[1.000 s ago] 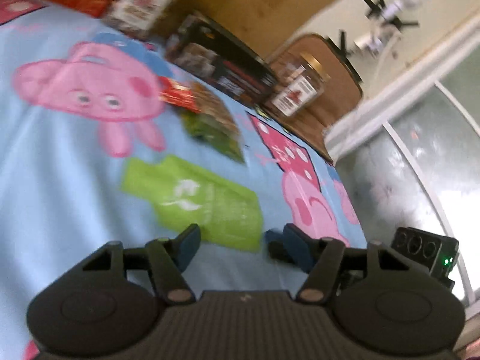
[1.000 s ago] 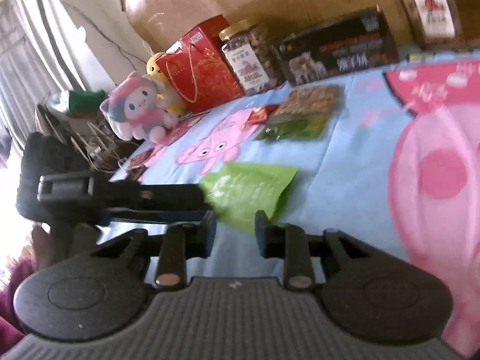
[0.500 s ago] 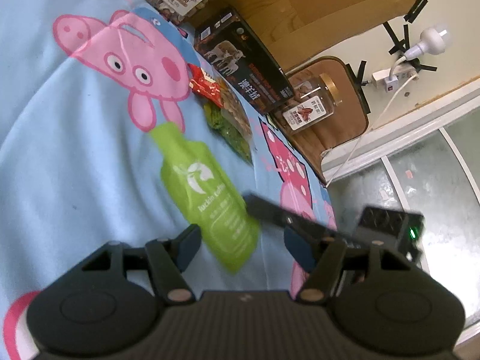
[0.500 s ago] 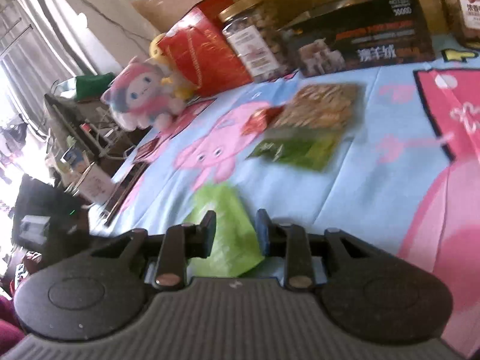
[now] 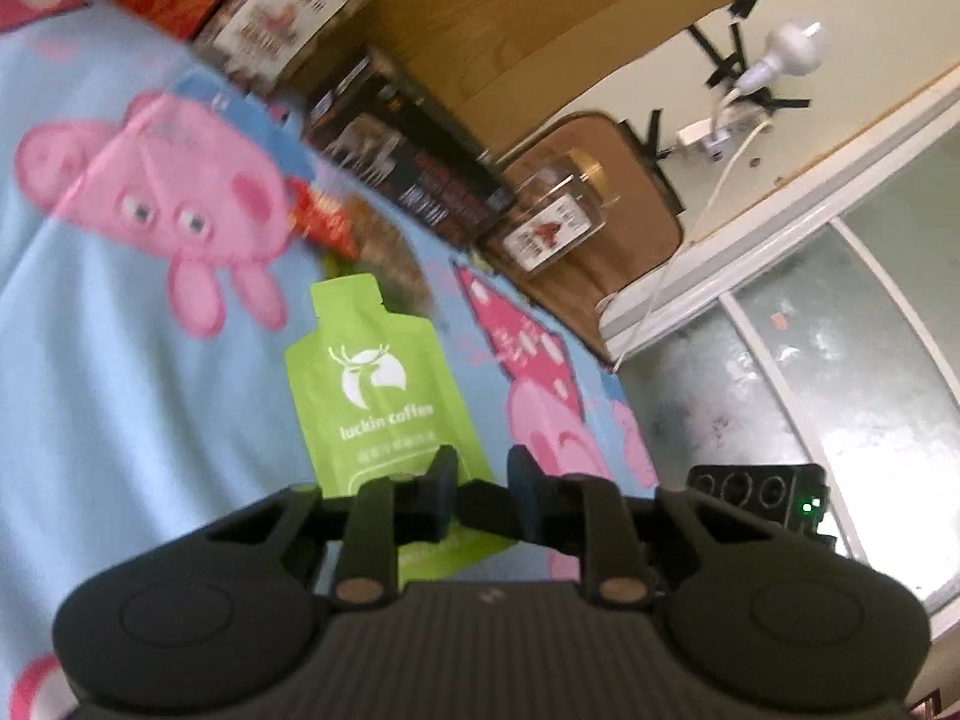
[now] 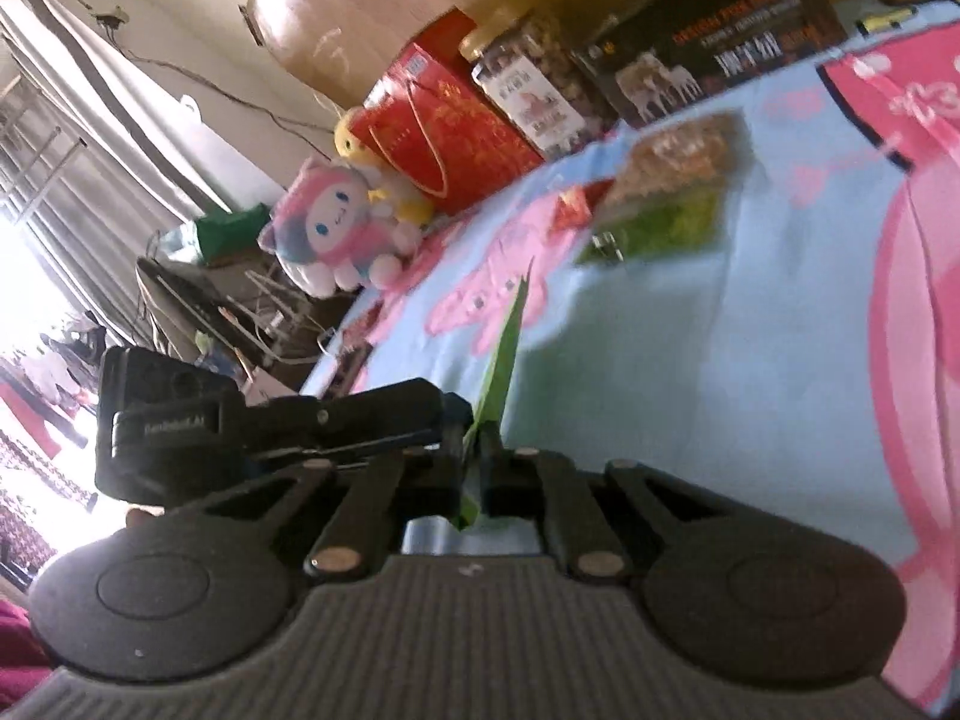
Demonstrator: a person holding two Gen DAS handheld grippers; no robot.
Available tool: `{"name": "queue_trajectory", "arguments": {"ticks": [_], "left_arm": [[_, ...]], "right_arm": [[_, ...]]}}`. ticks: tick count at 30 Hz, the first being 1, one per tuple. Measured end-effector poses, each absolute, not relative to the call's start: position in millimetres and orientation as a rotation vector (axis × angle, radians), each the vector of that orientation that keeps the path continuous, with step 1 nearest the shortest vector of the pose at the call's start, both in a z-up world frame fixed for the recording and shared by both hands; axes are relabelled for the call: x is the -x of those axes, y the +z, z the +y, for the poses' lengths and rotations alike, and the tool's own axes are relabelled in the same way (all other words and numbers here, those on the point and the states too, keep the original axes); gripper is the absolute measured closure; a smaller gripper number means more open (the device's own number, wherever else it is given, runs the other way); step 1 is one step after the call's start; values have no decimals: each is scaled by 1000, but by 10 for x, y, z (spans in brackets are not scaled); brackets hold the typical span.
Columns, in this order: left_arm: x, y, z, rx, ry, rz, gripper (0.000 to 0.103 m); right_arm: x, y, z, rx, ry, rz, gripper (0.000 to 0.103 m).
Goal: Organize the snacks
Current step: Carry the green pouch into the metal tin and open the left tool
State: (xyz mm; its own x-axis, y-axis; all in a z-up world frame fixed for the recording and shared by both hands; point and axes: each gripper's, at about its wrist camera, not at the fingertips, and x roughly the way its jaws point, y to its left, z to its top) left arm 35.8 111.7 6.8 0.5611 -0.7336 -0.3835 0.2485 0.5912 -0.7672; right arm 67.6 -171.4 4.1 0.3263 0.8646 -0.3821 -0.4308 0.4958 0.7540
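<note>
A green coffee pouch (image 5: 372,384) stands upright above the blue cartoon cloth (image 5: 90,360), its printed face towards the left wrist camera. In the right wrist view the pouch (image 6: 510,348) shows edge-on, and my right gripper (image 6: 478,456) is shut on its lower edge. My left gripper (image 5: 483,474) is closing its jaws. A narrow gap remains, filled by the dark tip of the right gripper, and its pads do not visibly press the pouch. From the right wrist view, the left gripper (image 6: 270,426) reaches in from the left, its tip against the pouch's face.
Flat snack packets (image 6: 672,198) lie further back on the cloth. Along the far edge stand a red gift box (image 6: 444,132), a nut jar (image 6: 528,90), a black box (image 6: 708,48) and a second jar (image 5: 552,222). A plush toy (image 6: 336,228) sits at the left.
The green pouch lay flat on the cloth; now it stands upright with my right gripper shut on its edge. My left jaws have narrowed and both grippers have met at the pouch.
</note>
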Motion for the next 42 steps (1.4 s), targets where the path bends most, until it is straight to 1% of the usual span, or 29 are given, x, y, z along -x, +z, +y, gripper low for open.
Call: {"name": "queue_trajectory", "arguments": {"ticks": [1, 2, 4, 6, 7, 10, 12, 13, 14, 16, 18, 23, 27, 32, 37, 40, 42], "left_arm": [[-365, 91, 1149, 726, -639, 759, 83], [-364, 109, 1190, 730, -616, 749, 80], [-348, 106, 1291, 730, -562, 741, 60], [-326, 61, 1405, 752, -529, 739, 50], [-319, 29, 1450, 774, -527, 740, 49], [-369, -57, 1463, 837, -571, 769, 49], [-431, -57, 1381, 849, -617, 772, 57], [-470, -35, 1326, 842, -641, 773, 71], [-520, 13, 1272, 815, -636, 776, 71], [-626, 112, 1220, 771, -632, 761, 76], [-812, 254, 1206, 759, -651, 752, 79], [-1447, 838, 973, 598, -648, 668, 78], [-2240, 1013, 735, 577, -625, 698, 77], [-2891, 917, 593, 548, -532, 711, 76], [-3173, 668, 686, 582, -438, 720, 74], [-3249, 551, 716, 572, -381, 739, 71], [-3216, 528, 690, 516, -361, 739, 65]], "right_arm": [[-704, 51, -1730, -618, 915, 865, 96], [-734, 34, -1757, -659, 911, 872, 97], [-784, -57, -1852, -769, 903, 894, 97], [-787, -150, -1972, -882, 909, 900, 97], [-792, -212, -2039, -951, 912, 900, 97], [-803, -304, -2126, -1093, 949, 893, 97], [-822, -287, -2100, -1108, 964, 891, 97], [-837, -260, -2072, -1087, 963, 894, 97], [-856, -224, -2039, -1066, 966, 898, 97], [-917, -114, -2028, -1031, 957, 882, 97], [-1054, 59, -2053, -977, 939, 851, 97], [-1513, 646, -2035, -809, 864, 708, 96], [-1995, 888, -2058, -714, 735, 639, 95], [-2636, 808, -1922, -649, 619, 673, 95], [-3045, 647, -1684, -520, 595, 687, 93], [-3146, 559, -1484, -406, 585, 673, 89], [-3173, 533, -1408, -292, 565, 659, 80]]}}
